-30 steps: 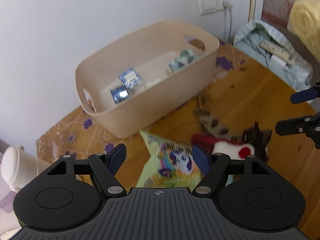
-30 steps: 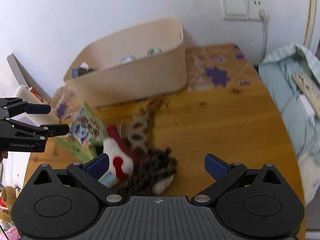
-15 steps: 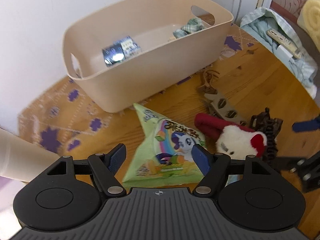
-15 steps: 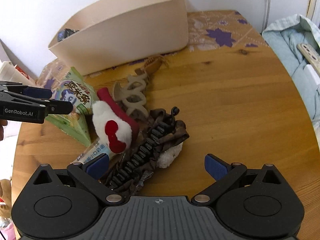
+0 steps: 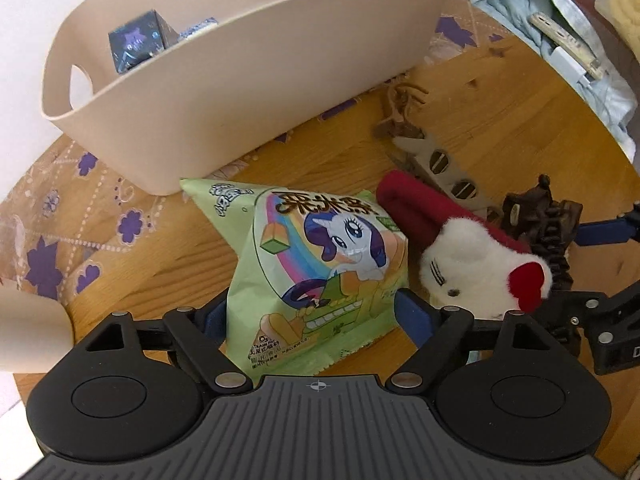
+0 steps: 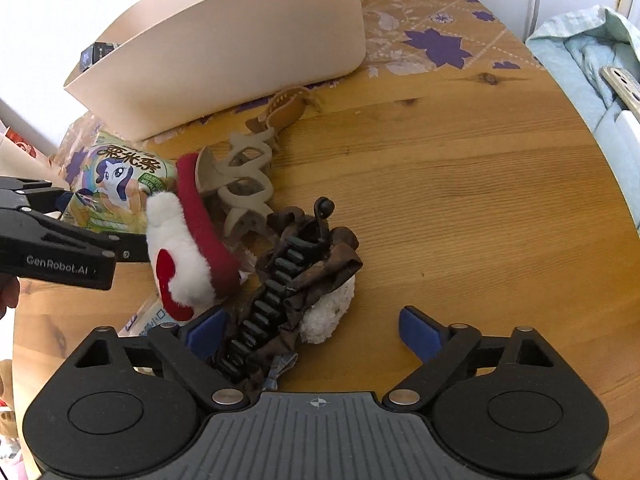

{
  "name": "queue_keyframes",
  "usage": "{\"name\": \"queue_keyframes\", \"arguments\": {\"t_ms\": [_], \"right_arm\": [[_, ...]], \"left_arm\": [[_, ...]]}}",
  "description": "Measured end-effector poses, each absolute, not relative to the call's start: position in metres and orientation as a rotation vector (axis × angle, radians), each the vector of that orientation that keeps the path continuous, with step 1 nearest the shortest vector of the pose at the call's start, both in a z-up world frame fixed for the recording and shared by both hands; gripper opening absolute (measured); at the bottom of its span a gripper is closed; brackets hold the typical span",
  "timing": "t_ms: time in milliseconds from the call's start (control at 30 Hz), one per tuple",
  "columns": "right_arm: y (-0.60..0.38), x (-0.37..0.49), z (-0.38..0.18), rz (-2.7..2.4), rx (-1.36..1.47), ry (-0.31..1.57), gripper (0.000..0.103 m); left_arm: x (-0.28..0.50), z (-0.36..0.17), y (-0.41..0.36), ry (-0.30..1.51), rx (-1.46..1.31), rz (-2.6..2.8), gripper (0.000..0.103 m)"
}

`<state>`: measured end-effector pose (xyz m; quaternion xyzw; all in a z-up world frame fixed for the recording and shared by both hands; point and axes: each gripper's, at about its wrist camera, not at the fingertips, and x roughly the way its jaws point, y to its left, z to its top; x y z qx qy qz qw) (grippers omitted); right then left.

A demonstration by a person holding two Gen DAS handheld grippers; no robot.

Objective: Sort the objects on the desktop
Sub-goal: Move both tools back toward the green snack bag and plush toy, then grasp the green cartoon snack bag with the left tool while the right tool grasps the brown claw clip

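Left gripper [image 5: 316,316] sits at 6 o'clock in its own view, its blue pads spread wide to either side of the lower edge of a green snack bag [image 5: 320,264]; whether the pads touch the bag cannot be told. At 9 o'clock a patterned cloth [image 5: 60,216] with purple flowers covers the round wooden table [image 5: 500,128], and a beige storage bin [image 5: 248,64] stands on it at 11 o'clock, holding a dark blue box [image 5: 136,42]. Just right of the bag, at 3 o'clock, lies a white plush clip [image 5: 476,264] with a red band.

Right gripper [image 6: 316,328] is open wide too, low over a dark brown hair claw [image 6: 296,276]. A beige hair clip [image 6: 244,184] lies at 11 o'clock. Pale blue bedding [image 6: 592,60] lies past the table's edge at 2 o'clock.
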<state>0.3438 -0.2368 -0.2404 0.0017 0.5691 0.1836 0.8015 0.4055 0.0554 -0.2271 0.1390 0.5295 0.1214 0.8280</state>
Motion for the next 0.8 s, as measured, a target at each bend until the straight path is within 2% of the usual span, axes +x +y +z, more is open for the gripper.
{"name": "queue_keyframes", "arguments": {"t_ms": [100,200,400,500,633,800], "right_arm": [[-0.234,0.345,-0.241,0.4,-0.019,1.209,0.091],[-0.232,0.345,-0.24,0.4,-0.04,1.197,0.084],[-0.237,0.344,-0.237,0.394,-0.077,1.176,0.064],[-0.243,0.344,-0.235,0.388,-0.073,1.167,0.049],[-0.249,0.346,-0.235,0.398,-0.059,1.166,0.042],[-0.25,0.344,-0.233,0.403,-0.072,1.154,0.038]], "left_arm": [[0.408,-0.225,0.061,1.116,0.232,0.271,0.085],[0.412,-0.221,0.066,1.097,0.147,0.294,0.085],[0.417,-0.218,0.071,1.061,0.013,0.314,0.085],[0.417,-0.218,0.073,1.041,-0.03,0.324,0.084],[0.412,-0.217,0.074,1.004,-0.085,0.283,0.061],[0.407,-0.214,0.072,1.005,-0.085,0.255,0.051]]}}
